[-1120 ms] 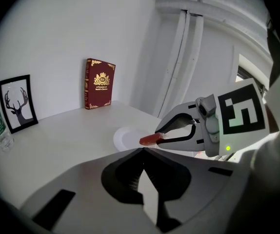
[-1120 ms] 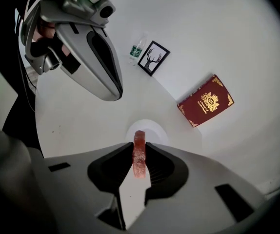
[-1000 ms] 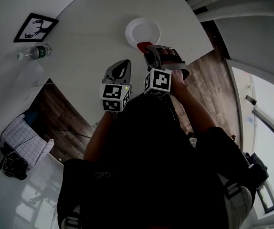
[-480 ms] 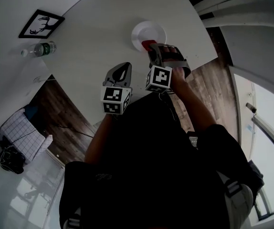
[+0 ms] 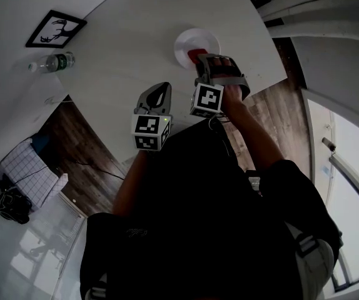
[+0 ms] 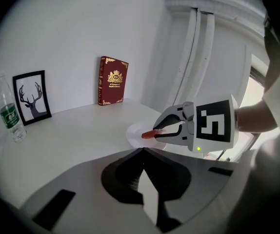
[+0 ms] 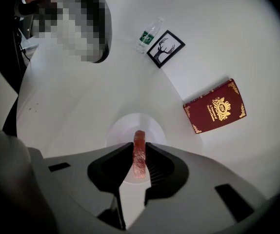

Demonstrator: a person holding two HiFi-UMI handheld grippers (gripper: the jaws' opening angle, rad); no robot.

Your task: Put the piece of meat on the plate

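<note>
**A:** Where is the piece of meat point(image 7: 139, 156)?

**B:** The right tool point(image 7: 139, 150) pinches it edge-on, its jaws pressing on the two flat sides. The red front end pokes out past the fingertips, over the white plate point(image 7: 116, 129).

**A:** Does it touch the plate?

**B:** That is hard to say. From the left tool's camera the strip seems to hang just above the plate's near rim, but the angle is too shallow to be sure.

**A:** And the left tool point(image 6: 142, 150)?

**B:** Its jaws are pressed together at the tips, with nothing between them. It hovers on the person's side of the plate, well short of it, over the pale table point(image 5: 123, 49) close to the table's edge. The right tool is nearer the plate.

**A:** Who holds the right tool?

**B:** A person's hand point(image 5: 228, 80) wraps around its body, on the side of the marker cube nearer the plate.

**A:** What else stands on the table?

**B:** Beyond the plate a dark red book point(image 6: 112, 80) with gold ornaments stands upright against the wall. Well to the left of the plate a framed deer picture point(image 6: 31, 97) leans on the same wall. A clear water bottle point(image 6: 9, 115) with a green label stands just beside the frame, on the side away from the plate.
</note>
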